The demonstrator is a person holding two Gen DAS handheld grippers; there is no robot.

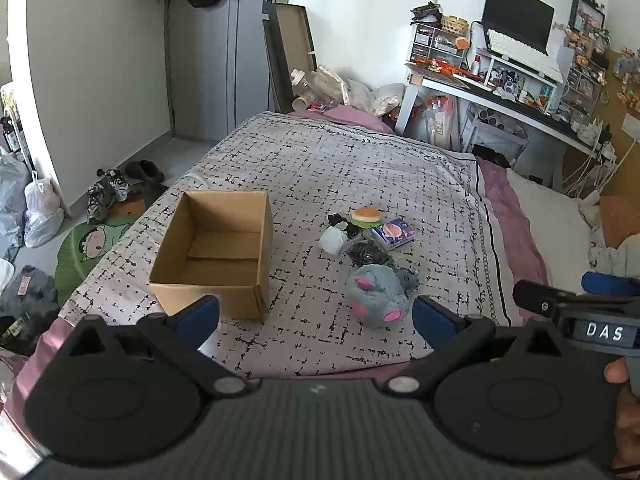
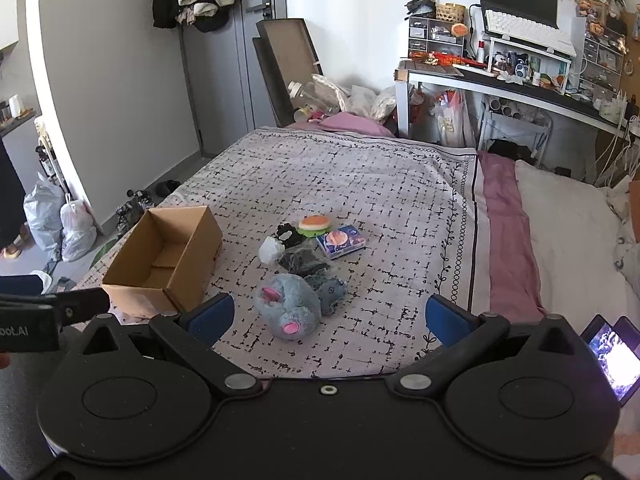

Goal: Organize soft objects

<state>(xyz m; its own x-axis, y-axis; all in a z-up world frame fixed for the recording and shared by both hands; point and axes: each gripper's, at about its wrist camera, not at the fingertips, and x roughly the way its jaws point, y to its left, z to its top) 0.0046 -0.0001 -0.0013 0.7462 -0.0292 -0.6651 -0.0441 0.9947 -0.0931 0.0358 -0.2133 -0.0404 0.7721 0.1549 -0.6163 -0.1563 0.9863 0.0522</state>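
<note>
Left wrist view: left claw (image 1: 316, 316) spread wide, empty, hovering over the near edge of the bed (image 1: 340, 168). Bed has a white-and-black patterned cover with pink sheet at the edges. Open cardboard box (image 1: 212, 256) sits ahead-left of the claw, nothing visible inside. Grey plush (image 1: 378, 294) lies just ahead-right, between the fingers' line and the right blue pad. Beyond it, a cluster: white item (image 1: 334, 239), dark bag (image 1: 366, 252), burger toy (image 1: 365, 216), blue pack (image 1: 394, 233). Room: grey door (image 1: 224, 60) far left, cluttered counter (image 1: 516, 100) with monitor (image 1: 518, 16) far right, shoes (image 1: 108, 188) on the floor left. Right claw (image 1: 576, 300) pokes in at the right edge; can't tell its spread from here.

Right wrist view: right claw (image 2: 330, 316) also wide and empty. Plush (image 2: 288, 310) just ahead-left, close to the left pad; a smaller grey plush (image 2: 330, 292) touching it, clearer here. Box (image 2: 164, 256) further left. Cluster ahead: burger (image 2: 314, 224), pack (image 2: 341, 241). Only this view shows a lit screen (image 2: 612, 356) at lower right and white bedding (image 2: 572, 232) to the right. Left claw (image 2: 52, 308) enters at left edge.
</note>
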